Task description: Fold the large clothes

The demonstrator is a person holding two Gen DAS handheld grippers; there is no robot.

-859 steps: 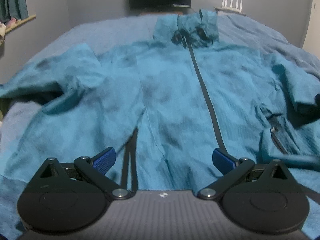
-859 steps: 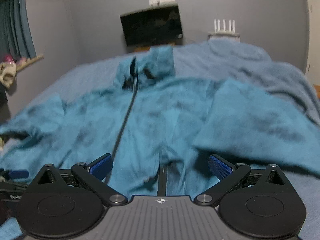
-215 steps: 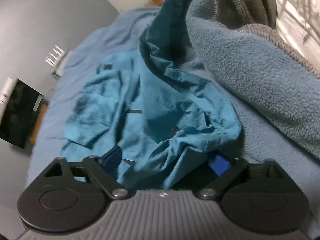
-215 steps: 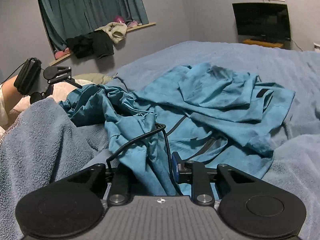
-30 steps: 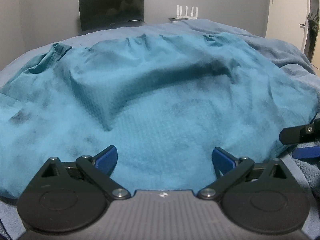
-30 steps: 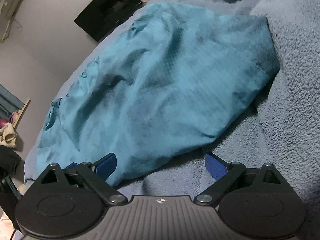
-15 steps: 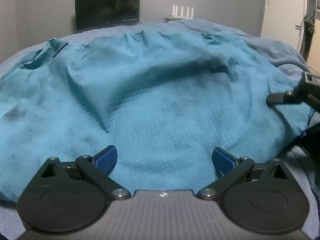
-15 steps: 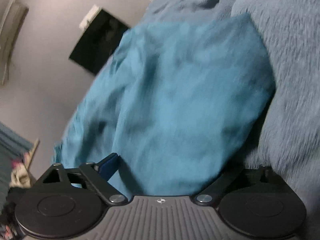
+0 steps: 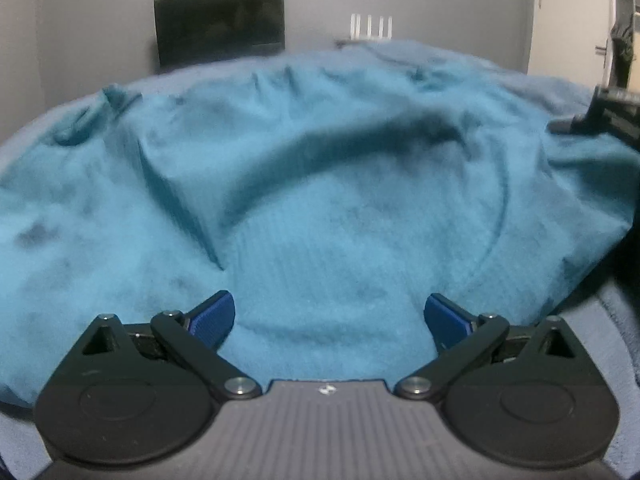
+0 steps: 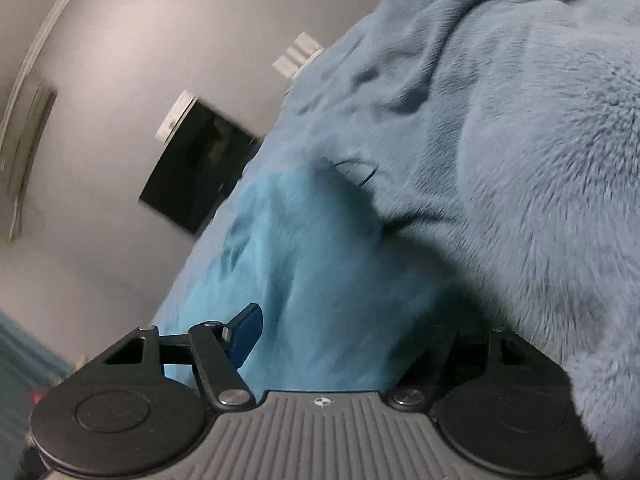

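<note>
A teal jacket lies spread and wrinkled over the bed, back side up. My left gripper hovers at its near edge, open, both blue pads apart with only cloth below them. My right gripper is at the jacket's right edge. Its jaws are closing with a bunch of teal cloth between them. One blue pad shows beside the cloth; the other finger is hidden under the cloth and blanket. A black part of the right gripper's frame shows at the right edge of the left wrist view.
A blue-grey fleece blanket covers the bed and bulges up close on the right. A dark TV hangs on the grey wall beyond the bed, with a white router beside it. A door stands at far right.
My right gripper has rolled and pushed into the jacket's right edge, and its jaws have narrowed around the cloth. The left gripper has stayed put and open.
</note>
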